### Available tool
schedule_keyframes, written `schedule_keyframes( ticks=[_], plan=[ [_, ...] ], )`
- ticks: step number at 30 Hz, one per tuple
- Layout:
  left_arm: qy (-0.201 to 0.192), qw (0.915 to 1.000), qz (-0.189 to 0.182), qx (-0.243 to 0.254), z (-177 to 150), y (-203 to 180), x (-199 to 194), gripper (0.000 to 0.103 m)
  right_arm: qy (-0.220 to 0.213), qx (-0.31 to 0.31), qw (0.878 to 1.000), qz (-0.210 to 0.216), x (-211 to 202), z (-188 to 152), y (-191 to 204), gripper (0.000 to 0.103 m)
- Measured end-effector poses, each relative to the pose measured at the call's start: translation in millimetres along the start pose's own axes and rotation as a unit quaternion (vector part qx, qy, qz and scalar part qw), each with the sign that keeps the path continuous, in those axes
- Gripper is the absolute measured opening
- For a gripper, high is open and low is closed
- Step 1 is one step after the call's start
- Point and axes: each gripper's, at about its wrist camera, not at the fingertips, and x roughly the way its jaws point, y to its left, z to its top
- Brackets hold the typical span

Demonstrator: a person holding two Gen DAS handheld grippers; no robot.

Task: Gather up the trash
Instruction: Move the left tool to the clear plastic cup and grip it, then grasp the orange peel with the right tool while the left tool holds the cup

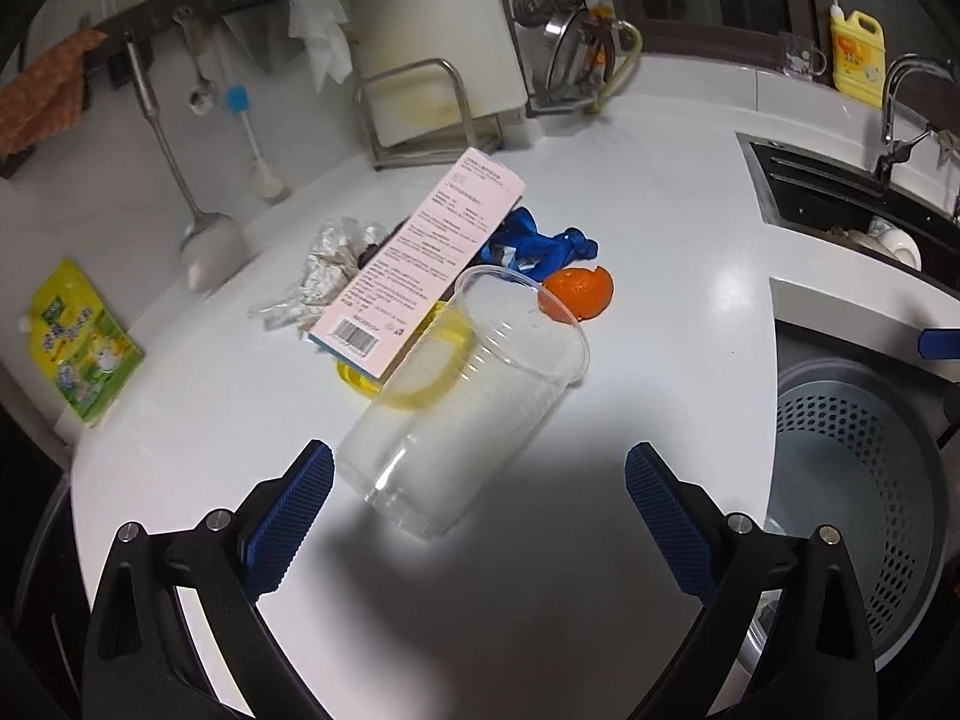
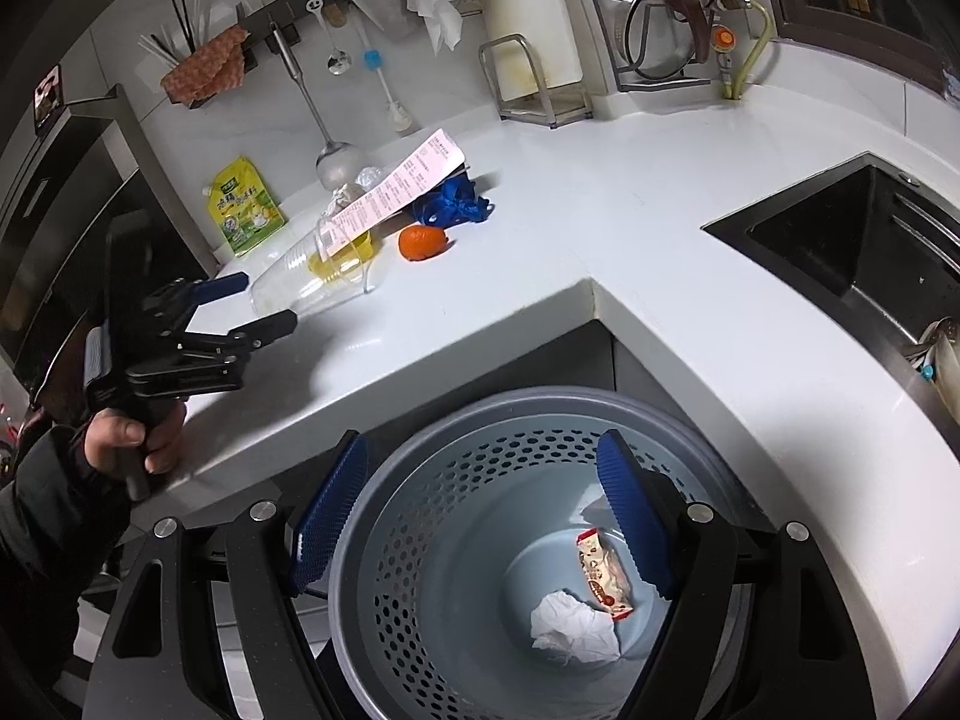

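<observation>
The left tongs (image 1: 480, 504) are open just before the cup (image 1: 474, 396) lying on the desk (image 1: 660, 240); peel (image 1: 579, 294) at 1 o'clock. The right tongs (image 2: 486, 516) are open above the bin (image 2: 456, 540).

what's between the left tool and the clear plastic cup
Nothing: only bare white counter separates the open left tool from the tipped clear plastic cup, seen in the left wrist view.
</observation>
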Motion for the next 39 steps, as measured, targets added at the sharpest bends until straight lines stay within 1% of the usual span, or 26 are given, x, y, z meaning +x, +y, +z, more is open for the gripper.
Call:
schedule_keyframes(
  ticks=[2,5,8,11,13,14,15,16,19,21,22,26,27,29,30,31,32,34,39],
  plan=[
    [0.001,1.0000,-0.006,0.007,4.1,2.0,6.2,0.096,0.001,0.005,1.000,0.000,0.5,4.0,-1.3,0.075],
    [0.008,0.9998,-0.001,0.016,10.9,5.7,17.5,0.096,0.000,0.012,1.000,0.000,1.0,9.0,-1.7,0.075],
    [0.015,0.9997,-0.018,0.009,14.8,10.4,25.6,0.096,-0.002,0.009,1.000,-0.001,1.4,12.1,1.7,0.075],
    [0.028,0.9992,-0.028,0.008,19.5,13.0,36.0,0.096,0.002,0.009,1.000,-0.001,5.9,13.0,4.1,0.075],
    [0.033,0.9988,-0.034,0.006,22.4,14.3,40.7,0.094,0.006,0.008,1.000,0.000,8.7,13.1,5.9,0.075],
    [0.037,0.9986,-0.039,0.004,23.7,15.0,42.7,0.090,0.007,0.007,1.000,0.000,9.5,13.1,7.0,0.075],
    [0.040,0.9982,-0.044,0.002,24.3,15.3,44.1,0.080,0.008,0.004,1.000,-0.001,10.2,13.1,8.4,0.075],
    [0.045,0.9978,-0.048,-0.002,24.5,15.9,45.8,0.072,0.008,0.003,1.000,-0.001,10.8,13.8,8.9,0.075],
    [0.042,0.9978,-0.051,-0.010,23.4,14.5,43.0,0.069,0.007,0.003,1.000,-0.001,12.3,13.8,8.7,0.075],
    [0.036,0.9975,-0.055,-0.025,22.0,14.3,38.0,0.067,0.008,0.004,1.000,-0.001,15.7,14.6,7.9,0.075],
    [0.034,0.9976,-0.051,-0.032,21.2,14.0,34.8,0.067,0.008,0.004,1.000,-0.002,17.7,15.1,8.1,0.075],
    [0.018,0.9972,-0.017,-0.071,16.6,15.9,16.8,0.066,-0.002,-0.008,1.000,0.000,27.5,24.0,13.9,0.075],
    [0.009,0.9970,0.000,-0.077,15.3,16.7,11.5,0.066,-0.003,-0.010,1.000,-0.002,30.3,26.8,15.8,0.075],
    [-0.018,0.9962,0.032,-0.079,15.2,18.9,3.0,0.062,-0.009,-0.017,1.000,-0.002,39.5,35.4,21.6,0.075],
    [-0.031,0.9952,0.052,-0.078,15.6,19.8,-0.1,0.061,-0.011,-0.022,1.000,-0.004,45.0,39.6,24.7,0.075],
    [-0.039,0.9940,0.064,-0.080,16.5,23.1,-2.2,0.061,-0.010,-0.030,0.999,-0.009,52.5,44.8,28.9,0.075],
    [-0.044,0.9927,0.069,-0.088,17.3,27.3,-3.7,0.061,-0.011,-0.036,0.999,-0.014,58.3,49.0,32.5,0.075],
    [-0.049,0.9906,0.063,-0.110,17.5,36.8,-6.3,0.061,-0.015,-0.048,0.998,-0.025,71.9,59.9,40.2,0.075],
    [-0.055,0.9842,0.078,-0.149,14.1,57.3,-7.0,0.061,-0.022,-0.045,0.998,-0.034,100.7,85.5,51.4,0.075]
  ],
)
